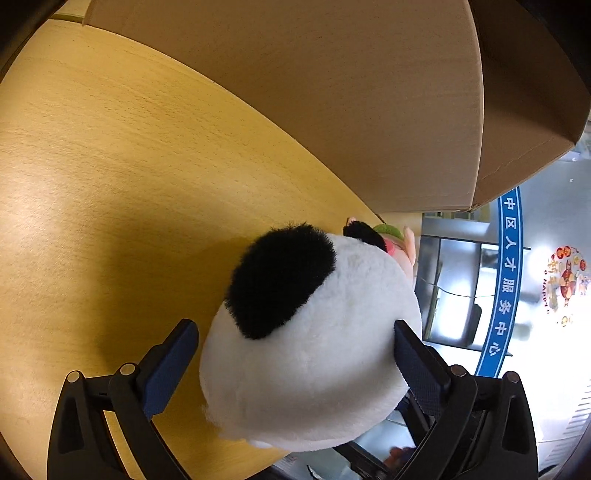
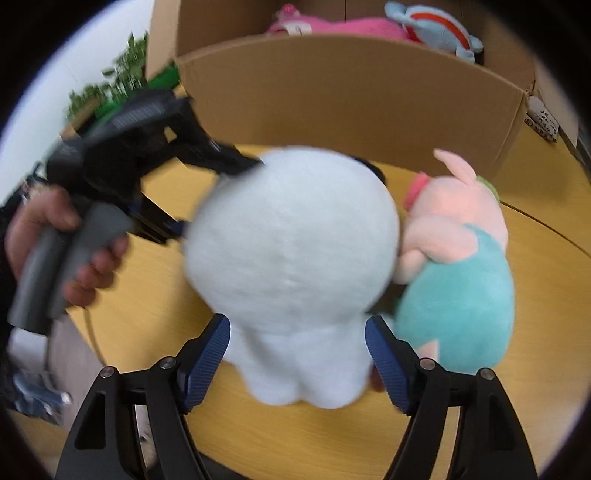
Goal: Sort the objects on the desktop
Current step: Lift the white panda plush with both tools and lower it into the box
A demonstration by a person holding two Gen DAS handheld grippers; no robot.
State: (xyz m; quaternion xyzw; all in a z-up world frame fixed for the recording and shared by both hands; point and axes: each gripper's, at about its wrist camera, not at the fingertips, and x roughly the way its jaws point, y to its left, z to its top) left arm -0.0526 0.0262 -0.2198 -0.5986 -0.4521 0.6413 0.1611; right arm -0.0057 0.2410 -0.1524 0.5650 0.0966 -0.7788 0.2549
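Note:
A white plush with black ears [image 1: 314, 350] stands on the wooden table [image 1: 92, 166]. My left gripper [image 1: 295, 325] is open wide around its head; the right pad brushes the fur and the left pad stands apart. In the right wrist view the same plush [image 2: 291, 240] shows its white back. My right gripper [image 2: 297, 321] is open, with its blue pads flanking the plush's lower body and no visible squeeze. The left gripper [image 2: 216, 195] reaches in from the upper left, held by a hand [image 2: 37, 221]. A pink pig plush in a teal dress [image 2: 458, 258] leans against the white plush.
A large open cardboard box [image 2: 351, 103] stands just behind the plushes, with a pink plush [image 2: 332, 26] and a blue one [image 2: 436, 29] inside. Its wall [image 1: 332, 92] fills the left wrist view's top. The table's curved edge [image 2: 535, 221] runs at right. Green foliage [image 2: 122, 77] sits at back left.

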